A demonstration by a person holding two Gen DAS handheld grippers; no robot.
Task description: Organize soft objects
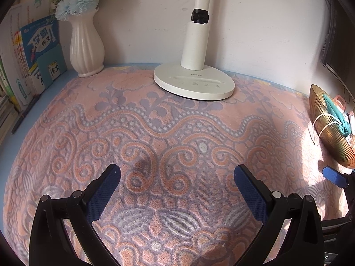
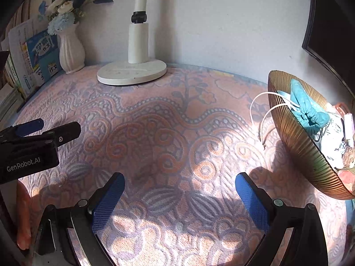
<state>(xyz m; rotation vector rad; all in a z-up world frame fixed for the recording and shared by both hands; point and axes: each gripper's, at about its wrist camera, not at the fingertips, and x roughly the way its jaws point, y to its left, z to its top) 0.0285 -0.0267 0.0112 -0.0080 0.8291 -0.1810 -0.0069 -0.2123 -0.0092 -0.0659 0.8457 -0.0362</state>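
I look across a bench (image 1: 177, 133) draped in a pink and grey patterned cloth, pushed up against a white wall. At the far middle stands a white lamp (image 1: 195, 82) on its round base, and to its left a white ribbed vase (image 1: 86, 46) with blue and cream flowers. Books (image 1: 37, 53) lean at the far left edge.

At the right side sits a gold ribbed bowl (image 2: 295, 137), tilted so I see into it. A teal cloth (image 2: 306, 110) lies bunched inside it, along with white cords (image 2: 266, 110) that loop out over the rim onto the bench, and some small pinkish bits I cannot make out.

My left claw (image 1: 177, 177) hovers over the near middle of the bench, jaws spread wide, nothing between the blue pads. My right claw (image 2: 179, 184) is likewise spread wide and empty, low over the cloth, near the bowl but apart from it. From the right wrist view I see the left claw's body at the left edge, with part of a finger (image 2: 23, 217) below it. Sunlight falls in patches on the near right.
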